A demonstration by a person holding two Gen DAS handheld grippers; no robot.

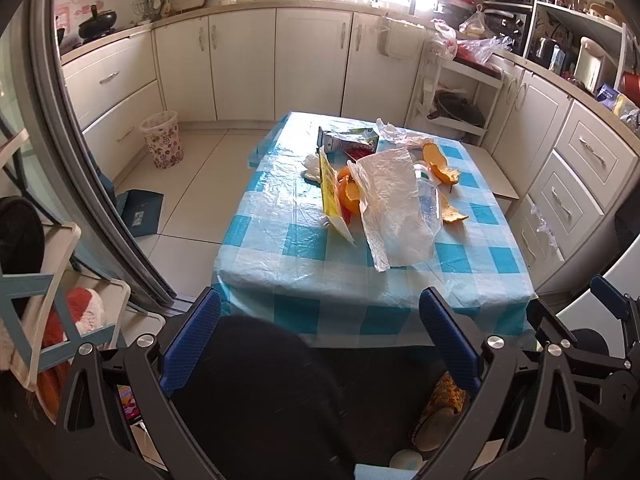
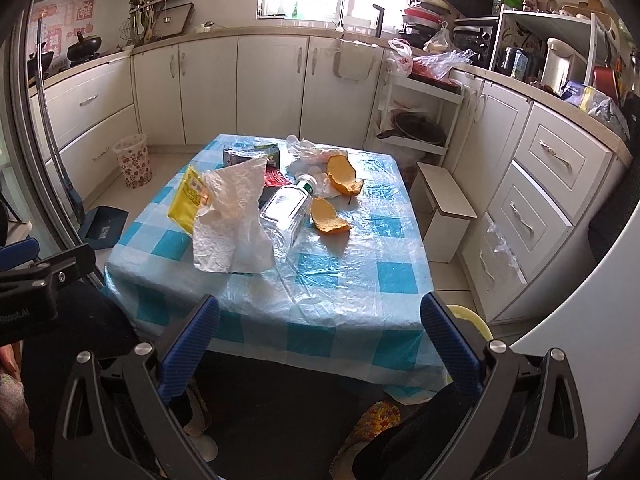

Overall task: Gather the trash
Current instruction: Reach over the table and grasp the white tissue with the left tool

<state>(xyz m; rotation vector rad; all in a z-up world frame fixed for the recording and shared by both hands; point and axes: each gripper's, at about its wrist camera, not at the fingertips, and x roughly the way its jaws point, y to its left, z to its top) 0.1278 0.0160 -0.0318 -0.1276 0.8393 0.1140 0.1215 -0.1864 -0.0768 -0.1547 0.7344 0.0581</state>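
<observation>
Bottle (image 2: 286, 210) lies on table (image 2: 352, 280) between bag (image 2: 232, 216) and peel (image 2: 329, 217).

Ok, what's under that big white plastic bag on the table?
The white plastic bag drapes over part of the clear bottle and orange peels, beside the yellow packet. Anything else beneath is covered.

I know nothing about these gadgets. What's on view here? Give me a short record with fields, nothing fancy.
Place: kitchen, white cabinets
Table: blue-checked plastic cover
Trash on table: white bag, clear bottle lying on its side, orange peels, yellow packet, carton
Bin: patterned, on the floor by the left cabinets
Left gripper: open, holding nothing, short of the table
Right gripper: open, holding nothing, short of the table
Progress: nothing picked up yet
</observation>
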